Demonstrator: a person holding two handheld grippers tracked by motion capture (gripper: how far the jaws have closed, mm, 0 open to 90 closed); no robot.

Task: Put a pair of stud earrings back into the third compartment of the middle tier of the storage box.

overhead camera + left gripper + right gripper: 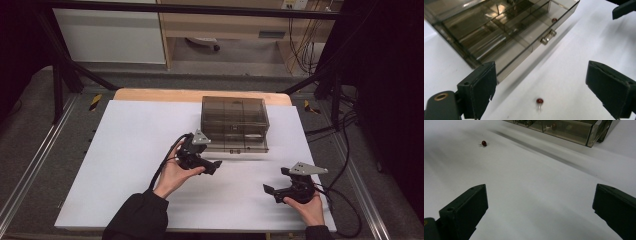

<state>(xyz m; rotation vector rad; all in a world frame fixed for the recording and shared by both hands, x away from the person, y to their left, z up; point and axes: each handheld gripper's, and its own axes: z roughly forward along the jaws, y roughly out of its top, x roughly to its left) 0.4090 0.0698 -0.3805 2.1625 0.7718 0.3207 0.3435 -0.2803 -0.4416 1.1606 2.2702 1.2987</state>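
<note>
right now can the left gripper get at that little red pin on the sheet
Probably yes. The left gripper has its fingers spread wide, and the red pin lies on bare white sheet between them, apart from the smoky drawer box; nothing blocks it.

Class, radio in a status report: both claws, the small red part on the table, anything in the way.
Left claw open, empty. Right claw open, empty. Red part loose on the white table, in front of the smoky drawer box. Nothing blocks it.

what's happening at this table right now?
A person holds a gripper in each hand over the white table. The left gripper, jaws open, hovers over a small red round part with wire legs lying beside the smoky transparent plastic drawer box, whose drawer is slid out. The right gripper waits open, holding nothing.
</note>
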